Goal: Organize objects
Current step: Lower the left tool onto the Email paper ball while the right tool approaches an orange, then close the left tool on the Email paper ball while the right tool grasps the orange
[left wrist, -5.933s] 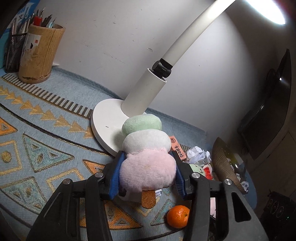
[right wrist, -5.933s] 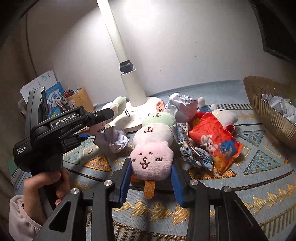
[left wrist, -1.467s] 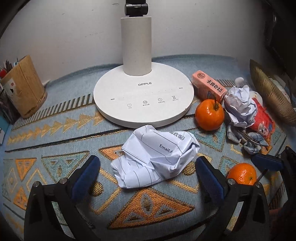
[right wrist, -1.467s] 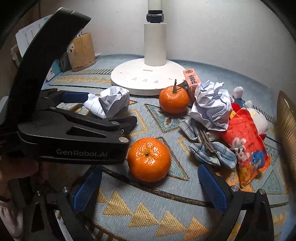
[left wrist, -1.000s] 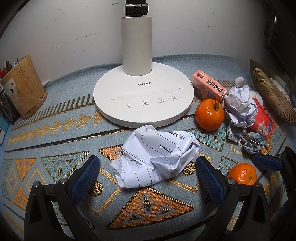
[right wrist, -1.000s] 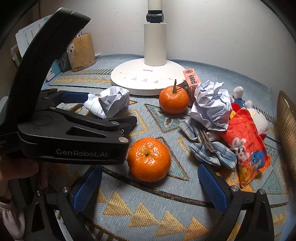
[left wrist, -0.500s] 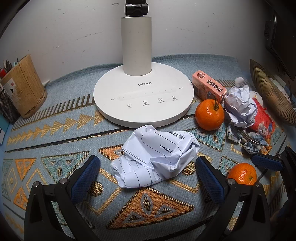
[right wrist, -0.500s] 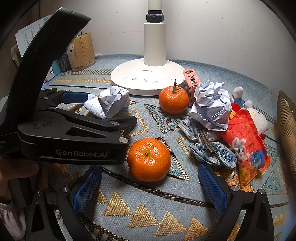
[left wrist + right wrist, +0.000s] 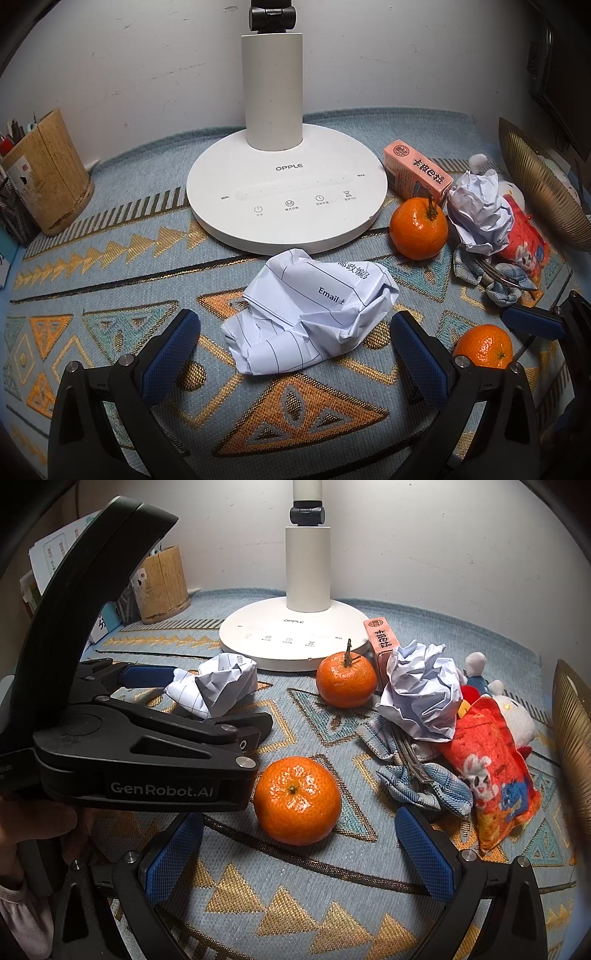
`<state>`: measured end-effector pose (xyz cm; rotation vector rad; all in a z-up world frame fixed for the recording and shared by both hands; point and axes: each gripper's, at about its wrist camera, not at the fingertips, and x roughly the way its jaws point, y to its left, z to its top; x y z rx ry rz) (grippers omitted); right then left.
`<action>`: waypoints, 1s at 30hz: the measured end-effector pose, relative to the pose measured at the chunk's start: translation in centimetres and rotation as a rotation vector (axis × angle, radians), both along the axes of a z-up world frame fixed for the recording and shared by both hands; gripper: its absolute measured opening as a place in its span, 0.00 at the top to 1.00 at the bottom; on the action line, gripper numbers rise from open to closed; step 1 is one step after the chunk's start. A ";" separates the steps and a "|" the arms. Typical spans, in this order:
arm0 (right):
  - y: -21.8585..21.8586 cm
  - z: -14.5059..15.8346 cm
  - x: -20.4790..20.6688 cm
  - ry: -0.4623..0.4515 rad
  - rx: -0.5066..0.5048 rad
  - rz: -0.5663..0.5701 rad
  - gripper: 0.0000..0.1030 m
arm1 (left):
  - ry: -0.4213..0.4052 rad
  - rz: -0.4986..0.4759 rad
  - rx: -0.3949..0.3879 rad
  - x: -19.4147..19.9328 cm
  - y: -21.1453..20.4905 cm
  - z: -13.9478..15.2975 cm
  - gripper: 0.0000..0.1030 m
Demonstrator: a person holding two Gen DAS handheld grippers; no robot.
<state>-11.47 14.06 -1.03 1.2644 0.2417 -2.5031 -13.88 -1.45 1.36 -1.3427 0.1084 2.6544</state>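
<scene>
Hovering low over the patterned mat (image 9: 110, 266), both tools have held almost dead still through the last second and a half, and that stillness is the news: the striped plush each was carrying or framing some seconds back is gone from between the jaws, so that piece looks dealt with and two fresh targets are lined up. The left gripper (image 9: 295, 343) stands wide, blue pads (image 9: 170, 350) flanking the crumpled lined paper (image 9: 310, 314), which sits between the jaws and slightly ahead of them, untouched on either side. The right gripper (image 9: 299, 849) is just as wide, with the near tangerine (image 9: 297, 800) centred in the gap, a little forward of the fingertips and touching neither pad. Beyond it wait a stemmed tangerine (image 9: 345, 679), a second paper ball (image 9: 421, 694), a denim hair clip (image 9: 424, 782) and a red plush pouch (image 9: 491, 775) (the gold bowl (image 9: 572, 720) off to the right seems the likely home for some of it). My read: both are set to close, nothing gripped yet.
</scene>
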 end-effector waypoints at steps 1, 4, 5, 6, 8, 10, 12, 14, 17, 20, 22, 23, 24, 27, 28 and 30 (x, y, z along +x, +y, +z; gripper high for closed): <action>0.0 0.0 0.0 0.000 0.000 -0.001 0.00 | 0.000 0.000 0.000 0.0 0.0 0.0 0.00; -0.2 0.0 -0.2 -0.001 -0.005 -0.031 0.00 | 0.000 0.000 0.000 0.0 0.0 0.0 0.00; -0.3 0.0 -0.3 0.000 -0.003 -0.042 0.00 | 0.000 0.000 0.000 0.0 0.0 -0.1 0.00; -0.3 0.0 -0.4 0.000 -0.003 -0.050 0.00 | 0.000 0.000 0.000 0.0 0.0 0.0 0.00; -0.3 0.0 -0.5 0.001 -0.005 -0.051 0.00 | 0.000 0.000 -0.001 0.0 0.0 -0.1 0.00; -0.3 0.0 -0.4 0.006 -0.003 -0.056 0.03 | 0.000 -0.001 0.000 0.0 0.0 0.0 0.00; -0.3 0.1 -0.4 0.012 -0.002 -0.061 0.09 | 0.000 -0.001 0.000 0.0 0.0 0.0 0.00; -0.2 0.3 -0.2 0.036 -0.012 -0.072 0.43 | 0.000 -0.001 0.000 0.0 0.0 0.0 0.00; -0.3 0.4 0.0 0.060 -0.006 -0.079 0.65 | 0.051 0.020 0.014 0.4 -0.4 0.4 0.50; -0.5 0.6 0.4 0.077 -0.011 -0.051 0.65 | 0.058 0.025 0.014 0.5 -0.5 0.1 0.51; -0.8 1.2 1.3 0.126 -0.026 -0.017 0.65 | 0.075 0.028 0.025 0.7 -0.8 0.2 0.51; -1.0 1.5 1.6 0.152 -0.034 -0.001 0.65 | 0.094 0.027 0.039 1.1 -1.2 0.6 0.51; -0.5 2.0 2.4 0.174 -0.043 0.008 0.65 | 0.121 0.029 0.055 1.5 -1.5 0.9 0.51; 0.0 2.6 2.9 0.210 -0.099 0.021 0.65 | 0.200 0.051 0.088 2.9 -2.7 1.9 0.51; 0.3 2.8 3.0 0.217 -0.122 0.018 0.65 | 0.223 0.053 0.100 3.2 -3.0 2.1 0.51; 1.0 3.0 3.1 0.226 -0.154 -0.002 0.65 | 0.270 0.052 0.117 4.0 -3.4 2.6 0.51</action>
